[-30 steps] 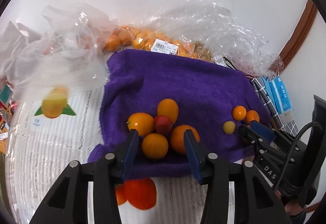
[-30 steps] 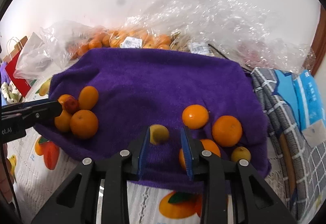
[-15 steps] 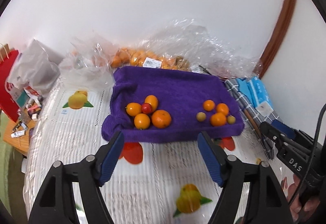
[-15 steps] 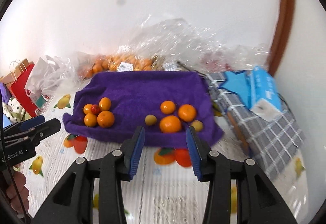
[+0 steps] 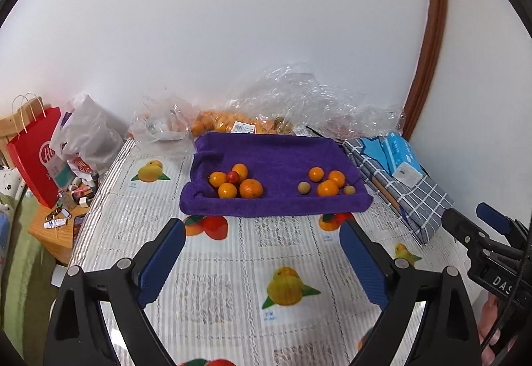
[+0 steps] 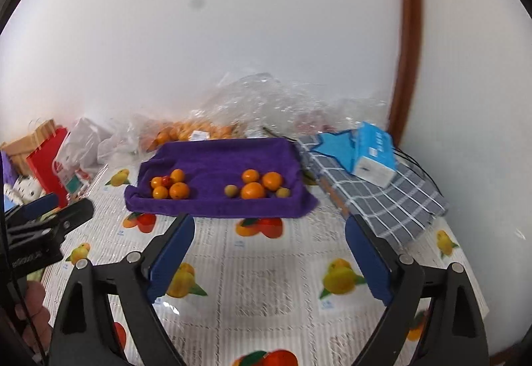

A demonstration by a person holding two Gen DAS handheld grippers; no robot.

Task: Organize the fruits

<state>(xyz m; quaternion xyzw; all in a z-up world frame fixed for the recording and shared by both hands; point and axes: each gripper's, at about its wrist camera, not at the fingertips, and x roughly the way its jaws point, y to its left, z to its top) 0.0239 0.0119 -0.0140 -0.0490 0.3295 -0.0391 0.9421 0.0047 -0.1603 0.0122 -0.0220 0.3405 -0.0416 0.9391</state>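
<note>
A purple towel (image 5: 276, 156) (image 6: 219, 160) lies at the far side of the table. On its left is a cluster of oranges (image 5: 251, 188) (image 6: 179, 190) around a small red fruit (image 5: 233, 177) (image 6: 165, 181). On its right sit more oranges (image 5: 327, 188) (image 6: 252, 190) and two small yellow-green fruits (image 5: 303, 187) (image 6: 230, 190). My left gripper (image 5: 262, 241) is open and empty, well back from the towel. My right gripper (image 6: 269, 236) is open and empty, also back over the tablecloth.
Clear plastic bags with more oranges (image 5: 229, 121) lie behind the towel by the wall. A checked cloth (image 6: 375, 196) with a blue box (image 6: 372, 155) lies on the right. A red paper bag (image 5: 36, 156) and clutter stand past the left table edge.
Both grippers have pulled far back and up from the towel and opened wide. The fruits stay on the towel in two groups.
</note>
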